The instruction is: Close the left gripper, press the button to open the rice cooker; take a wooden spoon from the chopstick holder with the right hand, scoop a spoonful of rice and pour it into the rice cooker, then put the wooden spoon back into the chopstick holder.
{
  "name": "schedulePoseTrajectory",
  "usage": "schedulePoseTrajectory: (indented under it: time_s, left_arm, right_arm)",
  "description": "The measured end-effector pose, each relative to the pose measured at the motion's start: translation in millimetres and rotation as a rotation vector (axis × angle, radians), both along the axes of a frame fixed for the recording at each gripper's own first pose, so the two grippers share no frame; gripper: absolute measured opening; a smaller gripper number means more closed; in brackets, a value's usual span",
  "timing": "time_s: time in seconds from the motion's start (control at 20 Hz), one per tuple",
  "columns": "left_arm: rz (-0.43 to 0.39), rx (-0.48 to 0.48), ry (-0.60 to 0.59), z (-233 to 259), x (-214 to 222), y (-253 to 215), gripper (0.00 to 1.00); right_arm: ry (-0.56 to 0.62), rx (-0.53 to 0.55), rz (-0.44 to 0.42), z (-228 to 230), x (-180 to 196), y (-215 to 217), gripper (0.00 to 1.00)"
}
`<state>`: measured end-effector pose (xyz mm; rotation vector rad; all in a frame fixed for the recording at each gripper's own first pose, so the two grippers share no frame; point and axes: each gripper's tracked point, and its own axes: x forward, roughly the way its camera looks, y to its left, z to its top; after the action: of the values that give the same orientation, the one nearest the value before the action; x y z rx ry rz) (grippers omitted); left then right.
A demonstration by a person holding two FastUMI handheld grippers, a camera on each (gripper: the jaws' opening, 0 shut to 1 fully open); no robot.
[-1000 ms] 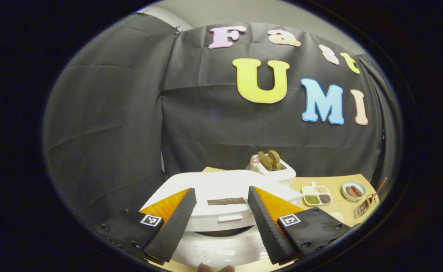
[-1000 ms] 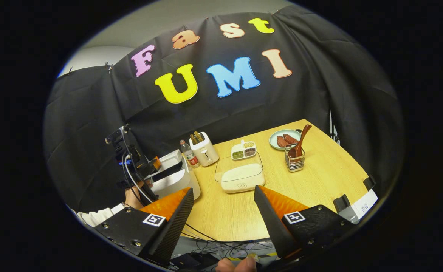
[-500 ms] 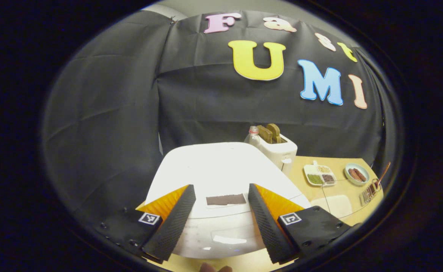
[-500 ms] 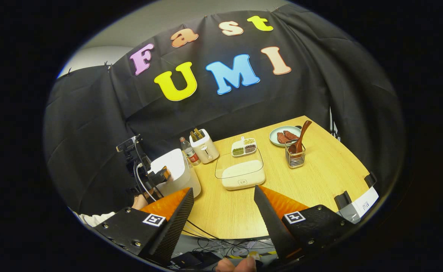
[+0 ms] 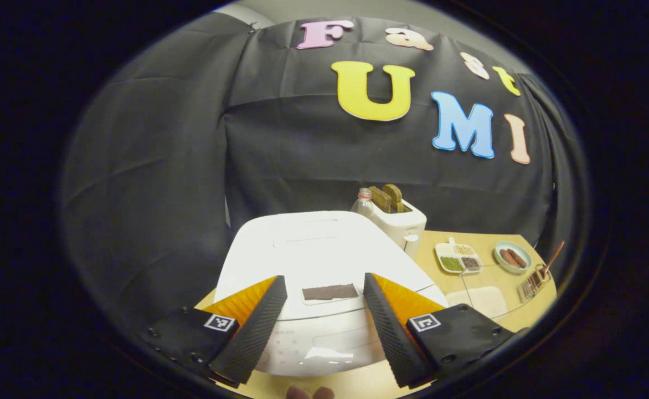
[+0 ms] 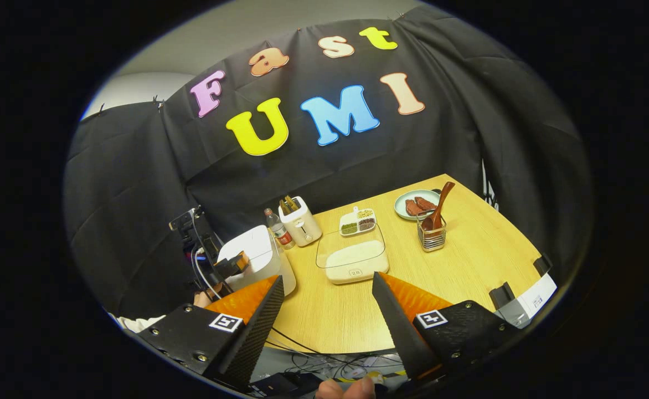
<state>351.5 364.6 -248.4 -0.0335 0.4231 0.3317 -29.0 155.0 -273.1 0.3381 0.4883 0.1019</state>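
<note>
Hovering left tongs (image 5: 320,324) apart over rice cooker (image 5: 313,260), lid closed; right tongs (image 6: 327,327) apart too, wooden spoon (image 6: 438,208) untouched — we've everything left.

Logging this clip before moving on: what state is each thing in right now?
White rice cooker: lid shut.
Left gripper: open, empty, in front of the cooker.
Right gripper: open, empty, above the table's near edge.
Brown wooden spoon: standing in the wire chopstick holder.
Clear rice container: uncovered, holding rice.
White toaster: slices sticking up.
Plastic bottle: upright, capped.
</note>
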Motion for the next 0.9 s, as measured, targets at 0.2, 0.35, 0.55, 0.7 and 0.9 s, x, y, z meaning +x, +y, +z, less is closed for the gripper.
schedulePoseTrajectory:
  time_s: [0.2, 0.35, 0.55, 0.7, 0.9]
  left_arm:
    - [-0.006, -0.029, -0.013, 21, -8, -8, 0.95]
    - [-0.034, -0.042, -0.055, 57, -15, -26, 0.97]
    - [-0.080, -0.071, -0.105, 107, -34, -62, 1.00]
    - [-0.113, -0.090, -0.136, 141, -58, -95, 0.97]
    - [-0.129, -0.046, -0.166, 175, -95, -146, 0.99]
  right_arm:
    - [-0.001, -0.011, -0.003, 0, -2, -8, 0.98]
    - [-0.011, -0.018, -0.012, 4, -1, -19, 0.98]
    - [-0.033, -0.016, -0.017, 12, 1, -39, 0.98]
    - [-0.055, -0.009, -0.012, 16, 5, -61, 0.98]
    - [-0.076, 0.014, 0.001, 22, 3, -98, 0.98]
